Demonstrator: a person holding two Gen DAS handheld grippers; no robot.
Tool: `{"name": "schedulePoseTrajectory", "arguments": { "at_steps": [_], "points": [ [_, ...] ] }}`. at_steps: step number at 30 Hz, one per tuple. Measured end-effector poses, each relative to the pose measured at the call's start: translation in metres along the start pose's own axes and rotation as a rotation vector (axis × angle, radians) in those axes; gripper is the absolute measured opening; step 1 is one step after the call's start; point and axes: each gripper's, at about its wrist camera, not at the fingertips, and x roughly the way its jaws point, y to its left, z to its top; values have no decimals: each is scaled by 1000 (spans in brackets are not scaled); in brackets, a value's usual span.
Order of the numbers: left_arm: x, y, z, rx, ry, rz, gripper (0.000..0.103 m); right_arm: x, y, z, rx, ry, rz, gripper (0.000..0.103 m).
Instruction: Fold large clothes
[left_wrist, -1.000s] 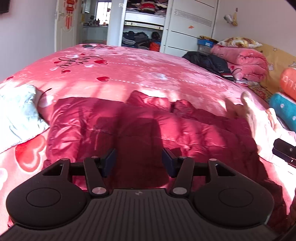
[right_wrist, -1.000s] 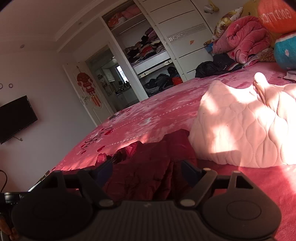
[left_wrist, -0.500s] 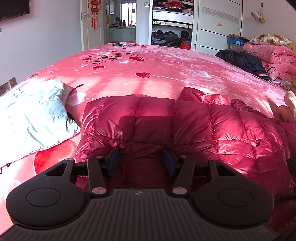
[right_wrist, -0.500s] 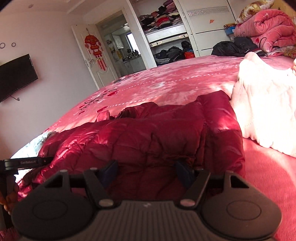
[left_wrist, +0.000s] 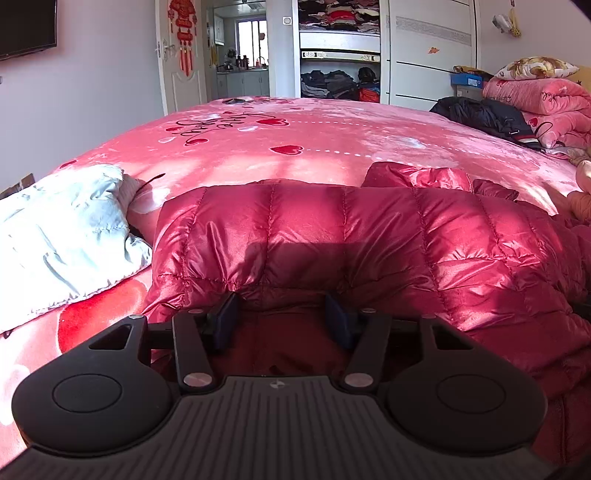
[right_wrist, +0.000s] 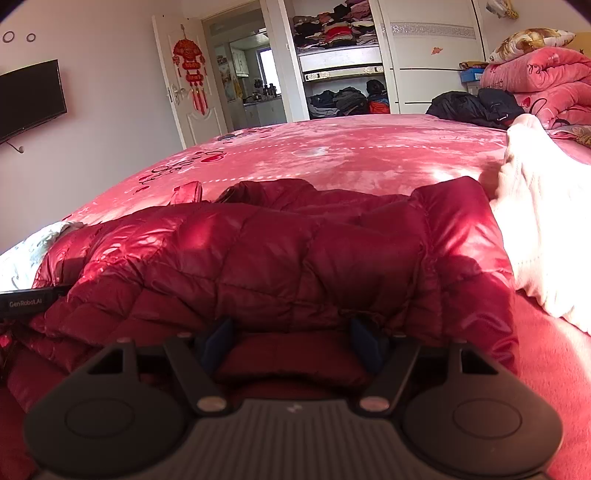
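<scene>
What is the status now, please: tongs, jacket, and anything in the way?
Left tongs and right tongs open at near edge of red down jacket, nothing pinched. Jacket folded over on bed. Pale blue garment left, cream garment right.

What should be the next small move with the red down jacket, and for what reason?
Probably close both grippers. The left gripper and right gripper each stand open with the near edge of the red down jacket between the pads, not yet pinched, so neither could lift it for a fold.
</scene>
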Motion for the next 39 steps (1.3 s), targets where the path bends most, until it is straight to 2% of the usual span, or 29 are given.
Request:
{"name": "schedulePoseTrajectory", "arguments": {
  "at_steps": [5,11,16,21,30,39],
  "points": [
    [-11,0,9,-20,16,20,66,-7,-7,3,50,-4,47,76],
    [-61,10,21,-86,10,-3,68,-47,-17,16,176,-17,75,84],
    [-113,25,21,-91,28,-33,71,-97,-26,23,196,-76,43,86],
    [-163,44,12,-51,73,-64,75,-144,-35,25,215,-114,-3,87],
    [-238,72,-10,-27,101,-96,81,-222,-40,-10,265,-103,-77,87],
    [-295,93,-40,-37,149,-116,87,-263,-34,-42,291,-54,-108,87]
  ]
}}
